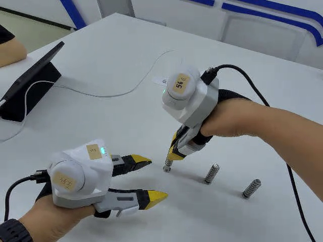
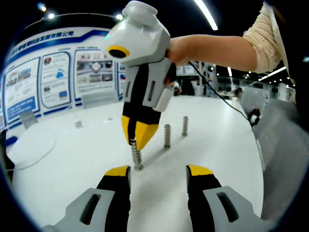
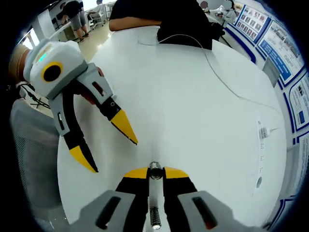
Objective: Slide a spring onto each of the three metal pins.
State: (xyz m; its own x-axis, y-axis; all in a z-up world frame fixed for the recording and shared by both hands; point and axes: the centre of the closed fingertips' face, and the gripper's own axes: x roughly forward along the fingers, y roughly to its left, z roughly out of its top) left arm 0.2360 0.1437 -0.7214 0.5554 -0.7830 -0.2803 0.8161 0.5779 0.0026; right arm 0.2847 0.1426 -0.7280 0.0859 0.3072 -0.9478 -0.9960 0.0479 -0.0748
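Pinching an upright spring (image 1: 167, 164), the right gripper (image 1: 173, 154) sits clamped; the left gripper (image 1: 158, 177) gapes wide.

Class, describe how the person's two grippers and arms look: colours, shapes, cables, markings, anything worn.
Both the left gripper and right gripper have rounded white bodies, black jaws with yellow tips, and a tan sticker with handwritten digits. Each has black wire: the right cable, the left cable. A dark wristband is on the left wrist; a cream knit sleeve on the right arm.
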